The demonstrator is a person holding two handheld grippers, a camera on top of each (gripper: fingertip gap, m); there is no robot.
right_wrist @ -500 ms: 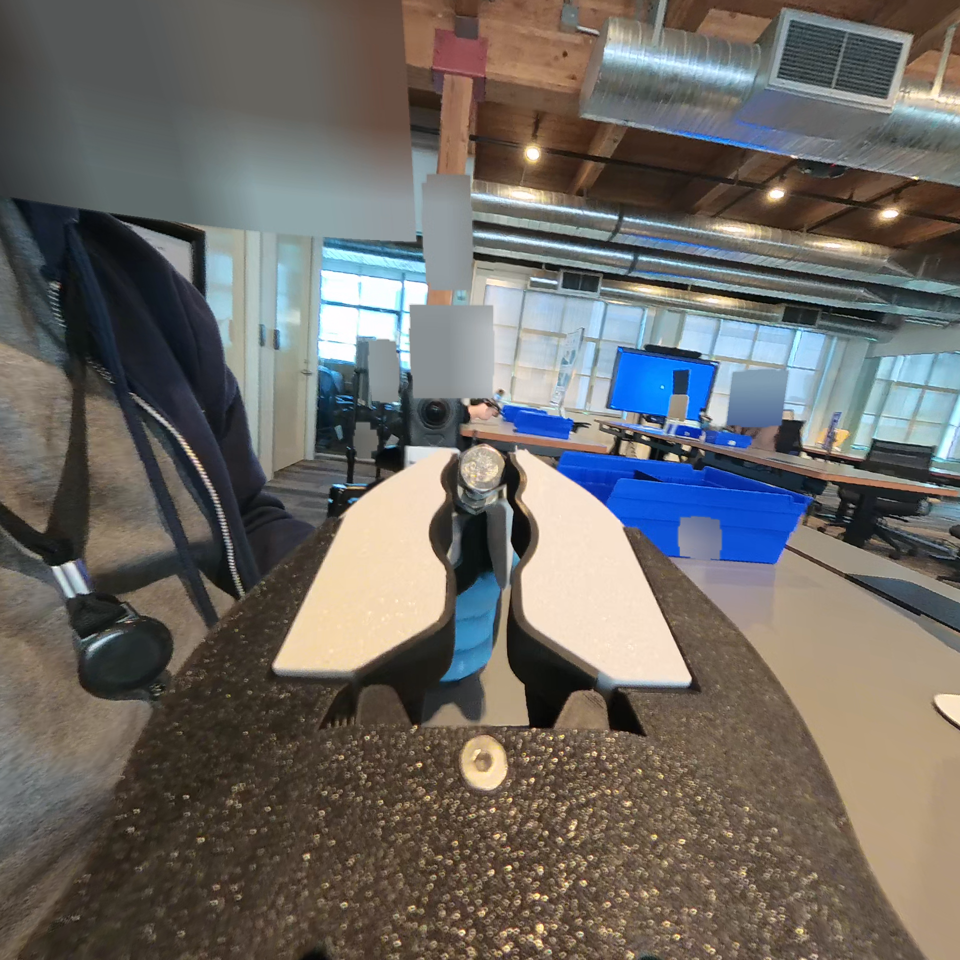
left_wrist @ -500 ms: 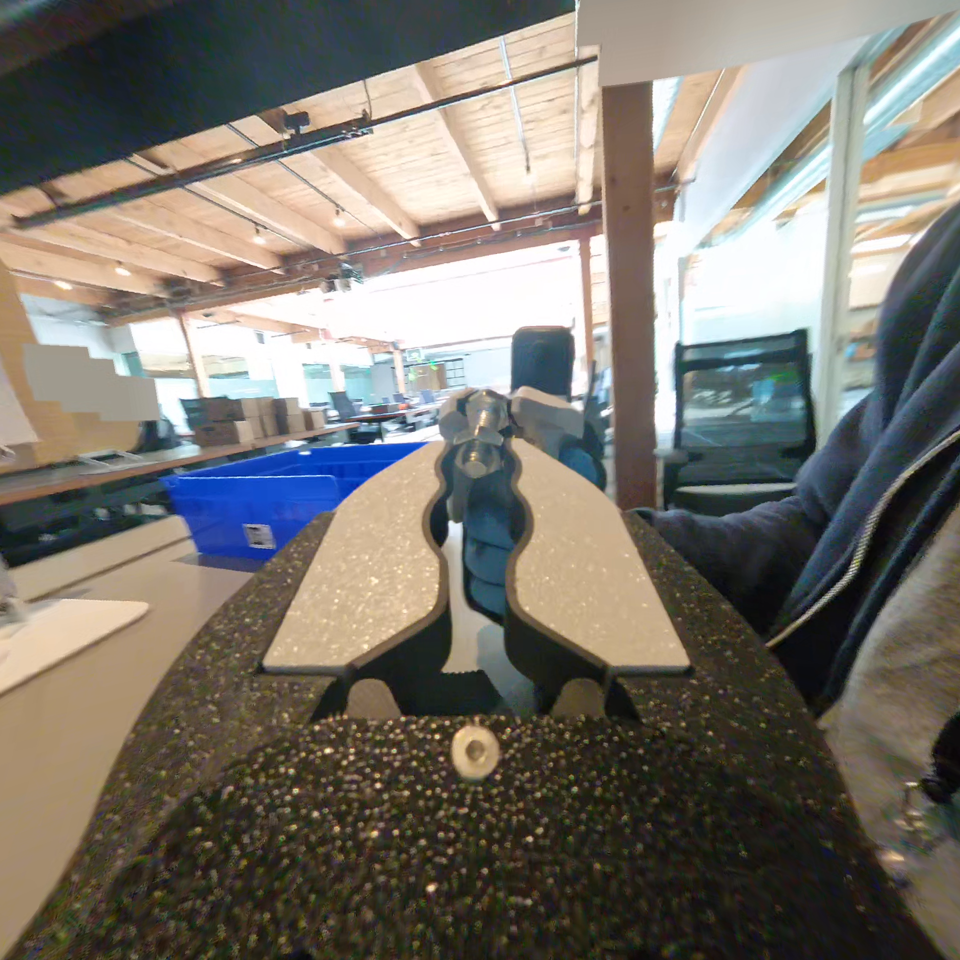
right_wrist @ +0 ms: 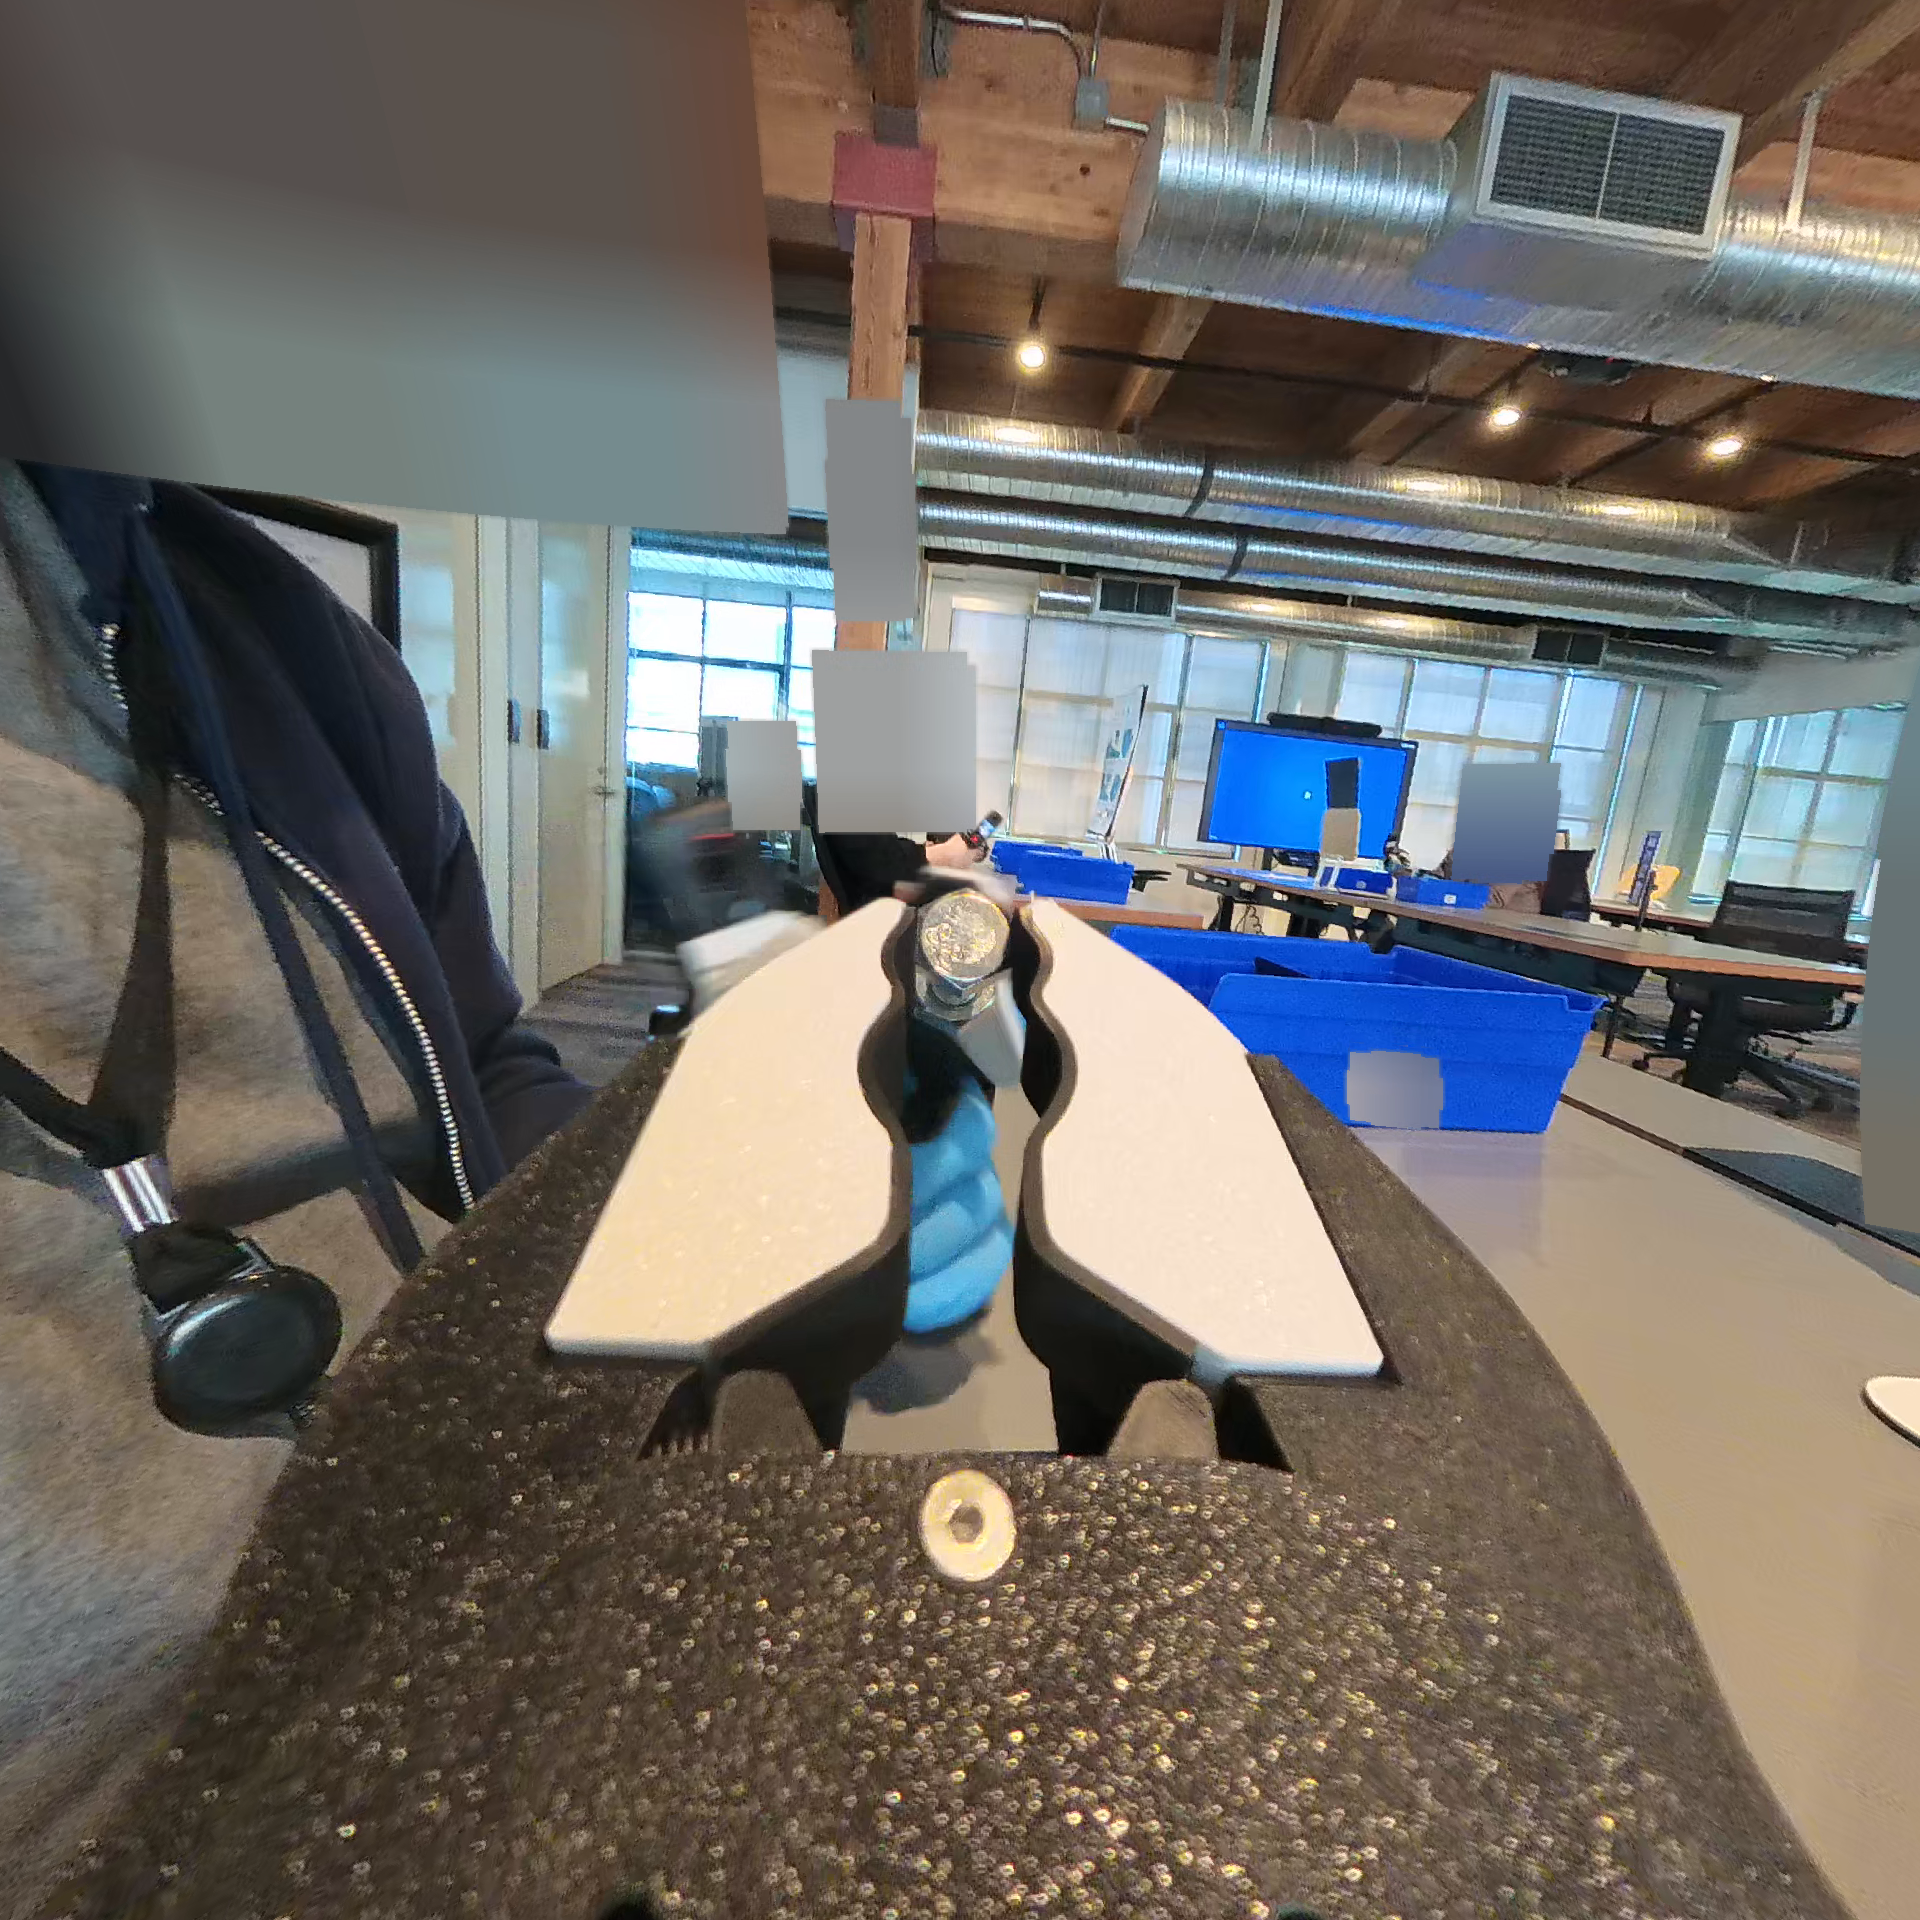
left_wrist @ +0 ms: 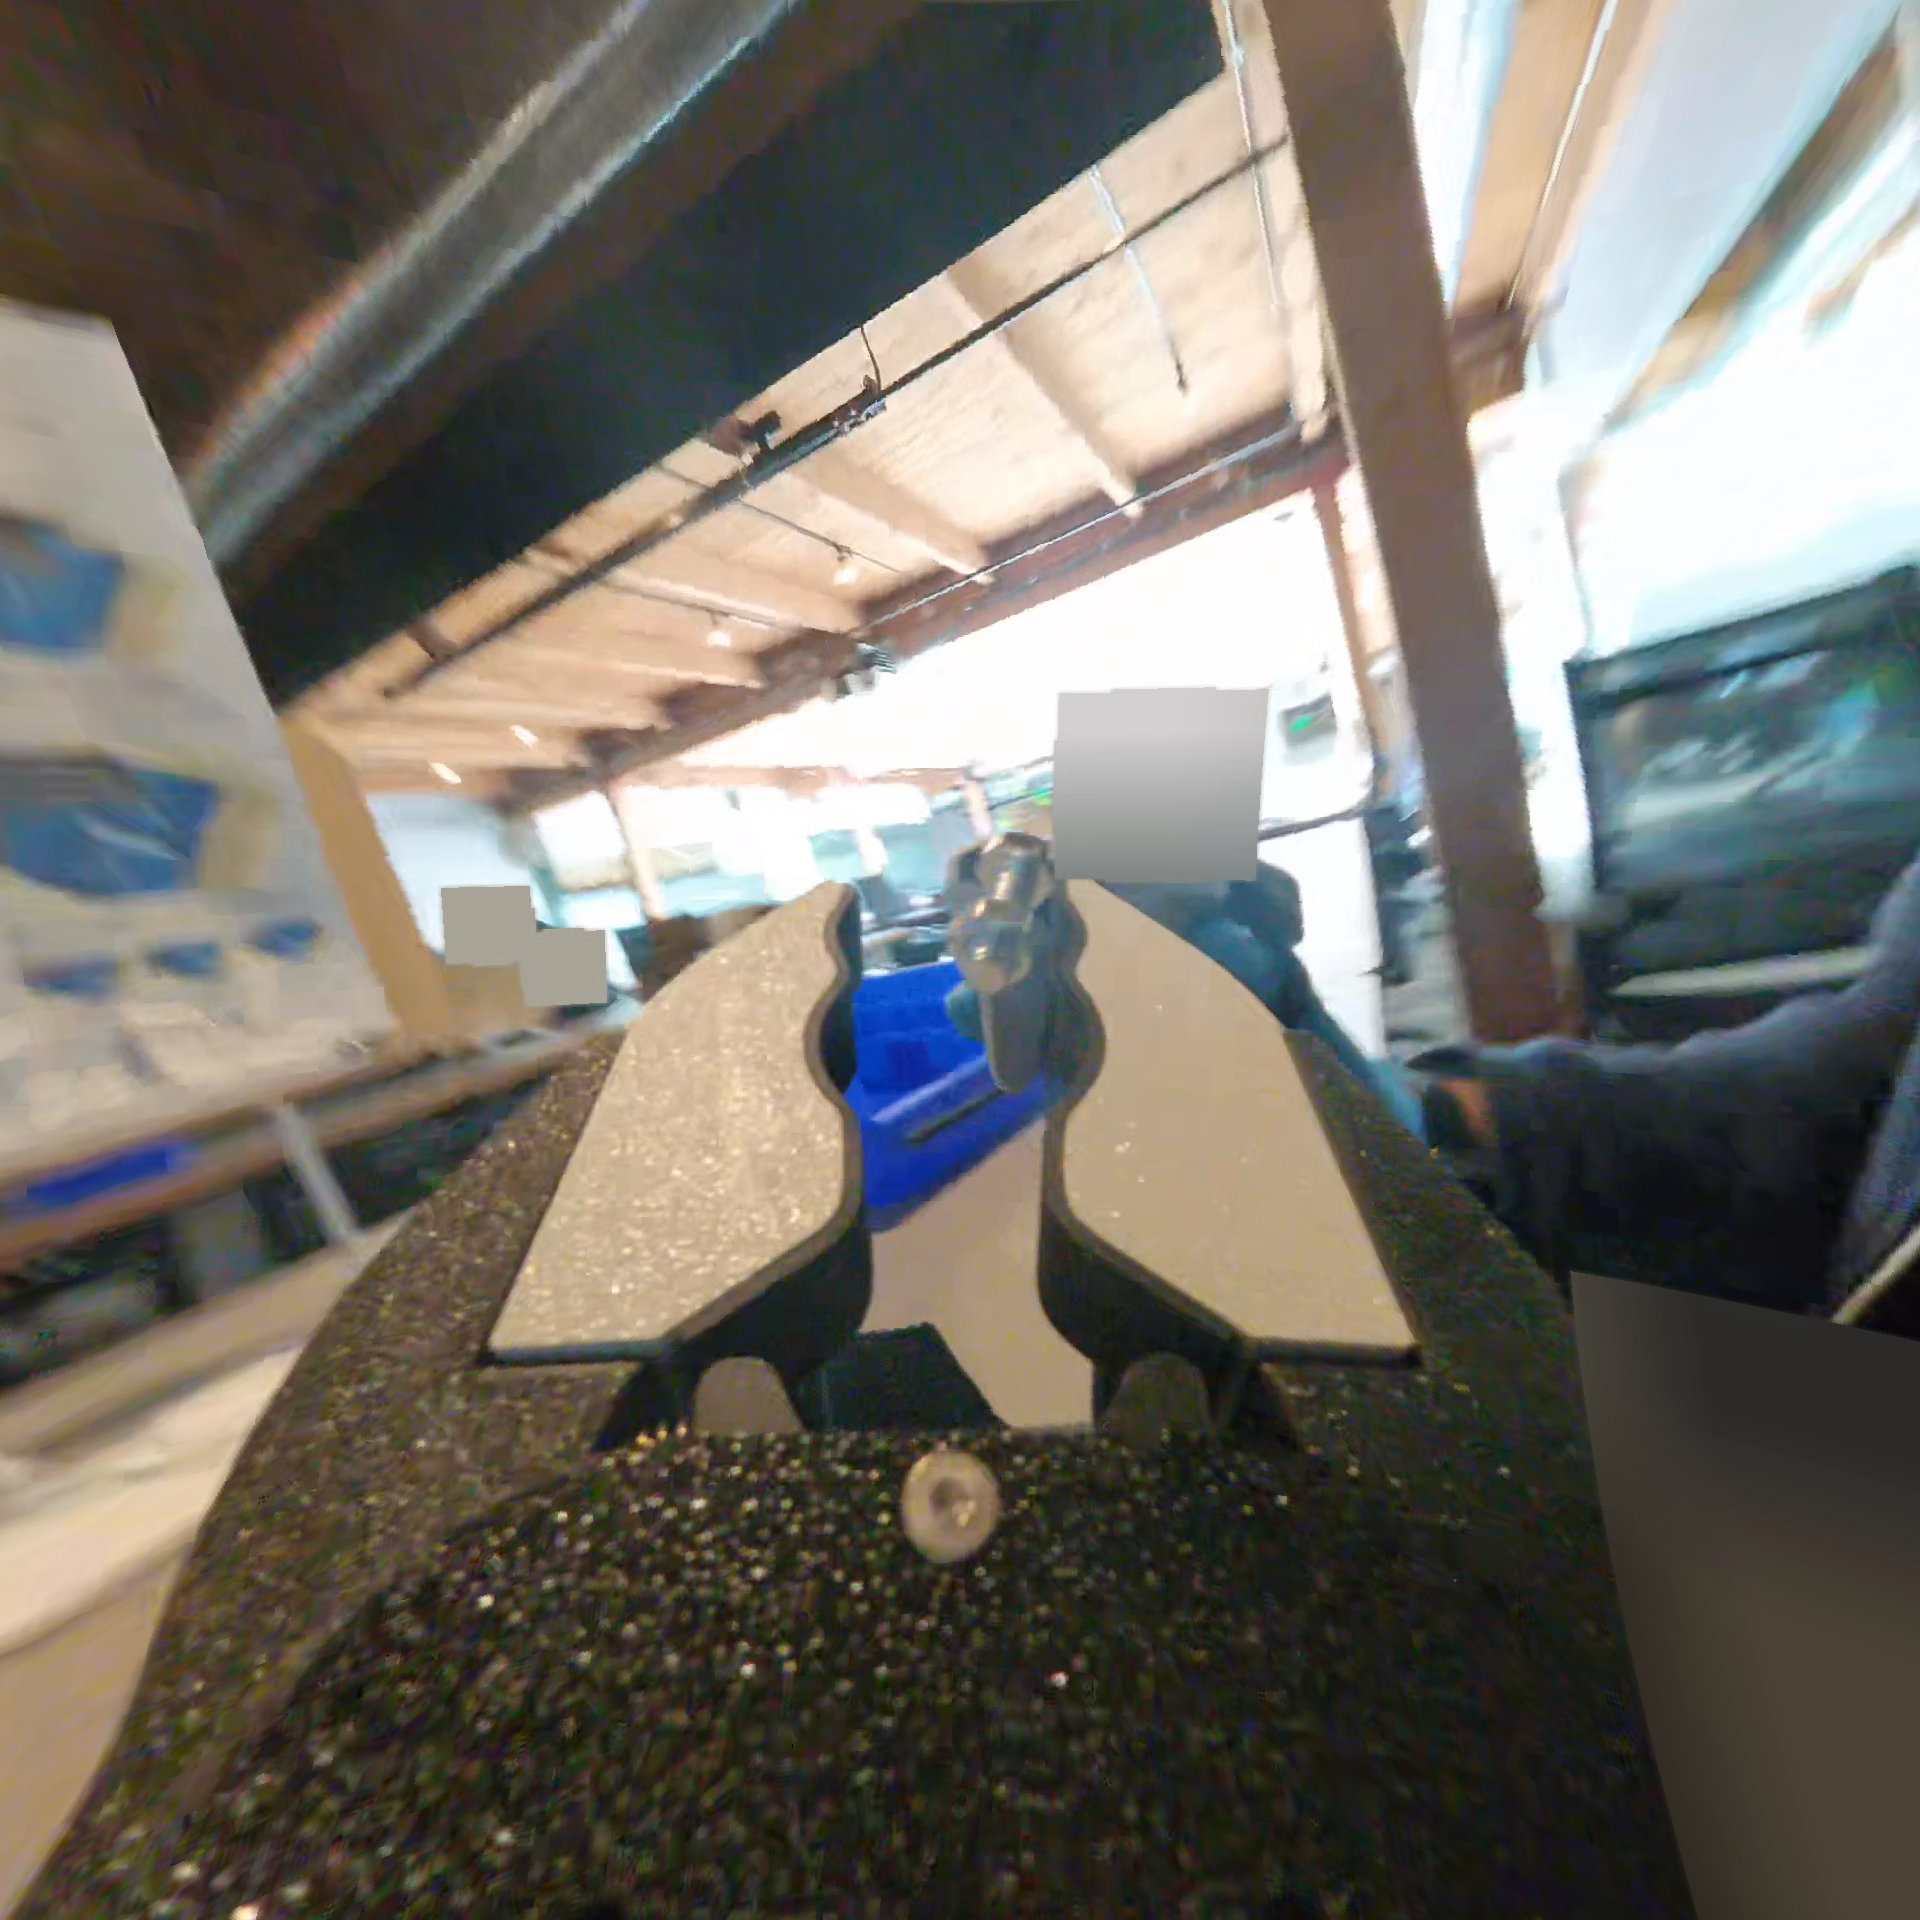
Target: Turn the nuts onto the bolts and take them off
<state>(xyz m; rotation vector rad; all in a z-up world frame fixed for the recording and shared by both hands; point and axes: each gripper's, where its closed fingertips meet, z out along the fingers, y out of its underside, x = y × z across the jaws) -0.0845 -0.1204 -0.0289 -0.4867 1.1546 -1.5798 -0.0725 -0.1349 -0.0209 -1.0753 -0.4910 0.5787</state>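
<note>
Between the closed fingers of the right gripper [right_wrist: 961,935] sits the bolt [right_wrist: 962,938]. Left gripper [left_wrist: 951,935], clamped earlier, now stands apart; nut [left_wrist: 987,951] apparently stays threaded, ready for regripping.

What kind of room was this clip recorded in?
Most likely an open-plan office or lab in a converted loft building. Long desks with an office chair and a monitor fill the floor, blue bins sit on the tables, and bare ducts run under a timber ceiling.
</note>
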